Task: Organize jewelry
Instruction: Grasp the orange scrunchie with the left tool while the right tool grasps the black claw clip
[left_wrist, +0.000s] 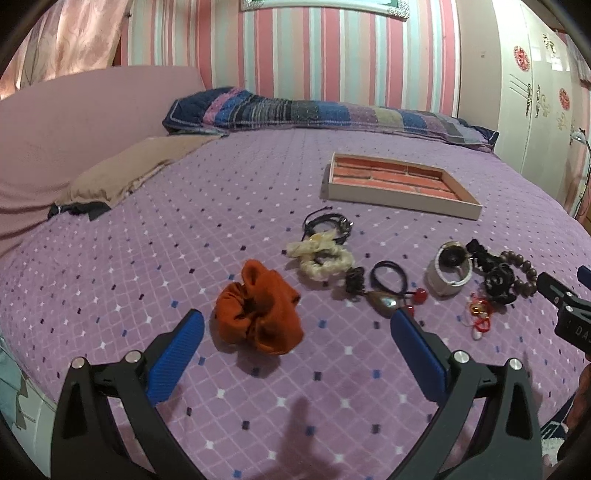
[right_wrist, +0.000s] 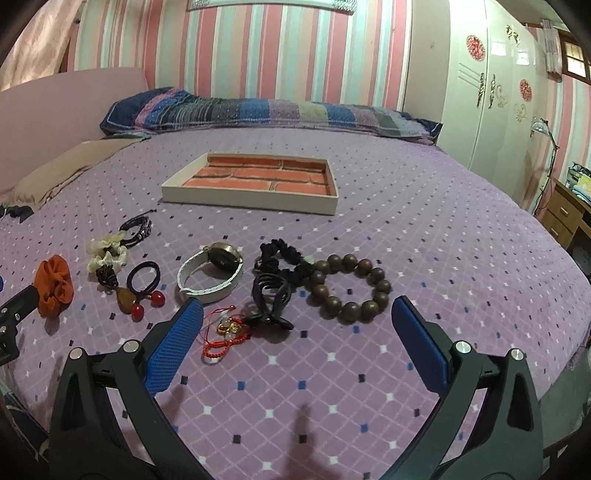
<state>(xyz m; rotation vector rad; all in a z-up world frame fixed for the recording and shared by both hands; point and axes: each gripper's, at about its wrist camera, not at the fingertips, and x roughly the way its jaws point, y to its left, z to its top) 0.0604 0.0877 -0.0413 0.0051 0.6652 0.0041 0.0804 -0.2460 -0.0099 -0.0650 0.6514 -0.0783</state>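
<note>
Left wrist view. Left gripper: jaws spread wide, nothing between them, above the purple bedspread. Orange scrunchie: on the bedspread just beyond and between the blue fingertips, nearer the left one, touching neither. Cream scrunchie: farther, right of the orange one, overlapping a black cord bracelet. Dark hair tie with red beads and a brown pendant: just beyond the right fingertip. White-strapped watch, black claw clip, red-and-gold charm: farther right. Tray with brick-patterned lining: far, beyond all the pieces, nothing visible inside.

Right wrist view. Right gripper: jaws wide apart, holding nothing. Wooden bead bracelet: just beyond the fingertips, toward the right one. Claw clip and red-and-gold charm: between the tips, nearer the left one. Black scrunchie: beyond the clip, touching the beads. Watch, hair tie, both scrunchies: off to the left. Tray: far centre.
</note>
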